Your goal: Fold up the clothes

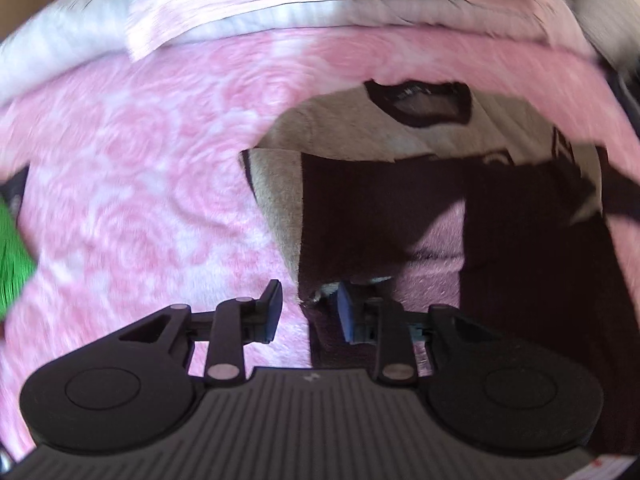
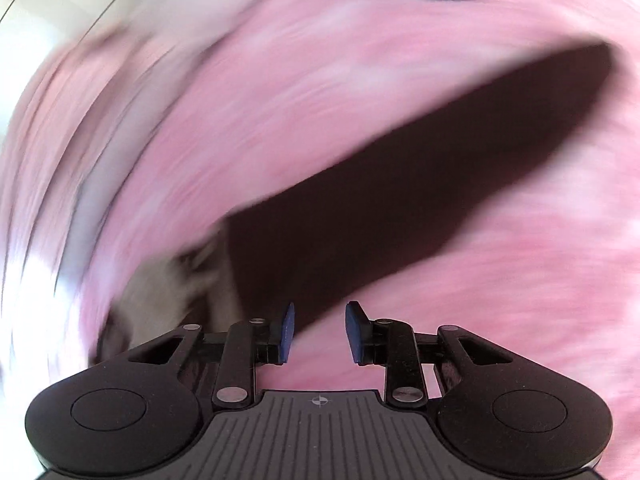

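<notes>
A pink flowered blanket (image 1: 132, 184) covers the surface under a beige sweater (image 1: 344, 132). Left gripper (image 1: 308, 312) and right gripper (image 2: 320, 332) stand narrowly parted, empty. Right view is blurred.

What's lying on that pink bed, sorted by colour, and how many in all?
Beige with dark trim: 1, the sweater
Green: 1, a cloth at the left edge
White or grey: 1, bedding at the far side
Pink: 1, the blanket underneath
Total: 4
</notes>
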A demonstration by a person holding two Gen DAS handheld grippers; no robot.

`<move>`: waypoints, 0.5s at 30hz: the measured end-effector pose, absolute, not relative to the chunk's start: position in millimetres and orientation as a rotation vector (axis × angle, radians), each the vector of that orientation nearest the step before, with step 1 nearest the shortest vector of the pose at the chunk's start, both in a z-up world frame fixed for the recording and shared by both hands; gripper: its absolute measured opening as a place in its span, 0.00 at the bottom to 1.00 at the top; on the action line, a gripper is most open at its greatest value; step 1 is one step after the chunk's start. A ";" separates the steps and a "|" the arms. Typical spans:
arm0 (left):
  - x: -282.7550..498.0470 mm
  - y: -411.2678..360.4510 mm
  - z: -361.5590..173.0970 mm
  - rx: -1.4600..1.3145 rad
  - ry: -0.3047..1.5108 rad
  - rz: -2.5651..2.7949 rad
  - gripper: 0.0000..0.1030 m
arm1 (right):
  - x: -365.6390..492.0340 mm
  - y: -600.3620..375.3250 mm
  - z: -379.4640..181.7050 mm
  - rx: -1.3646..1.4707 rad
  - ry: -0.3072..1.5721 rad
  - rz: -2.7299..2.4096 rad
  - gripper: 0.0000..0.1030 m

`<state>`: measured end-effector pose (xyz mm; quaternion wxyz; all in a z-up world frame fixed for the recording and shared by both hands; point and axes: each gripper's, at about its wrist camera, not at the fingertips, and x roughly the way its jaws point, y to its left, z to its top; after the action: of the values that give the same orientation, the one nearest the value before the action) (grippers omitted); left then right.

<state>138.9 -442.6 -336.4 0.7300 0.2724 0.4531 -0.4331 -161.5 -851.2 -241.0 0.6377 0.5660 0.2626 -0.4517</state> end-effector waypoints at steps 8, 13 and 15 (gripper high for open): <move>131.8 -447.1 -330.3 0.473 1.106 -0.875 0.27 | -292.8 -898.1 -270.7 1.563 0.168 -1.294 0.25; 126.4 -450.3 -328.5 0.456 1.124 -0.858 0.27 | -290.7 -913.2 -281.0 1.512 0.196 -1.289 0.08; 124.6 -449.4 -326.2 0.447 1.125 -0.852 0.27 | -276.0 -923.3 -274.8 1.414 0.293 -1.304 0.02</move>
<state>124.6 -449.4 -326.2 0.7383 0.2036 0.5125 -0.3883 -276.0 -923.3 -274.8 0.5629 0.6006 0.1243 -0.5540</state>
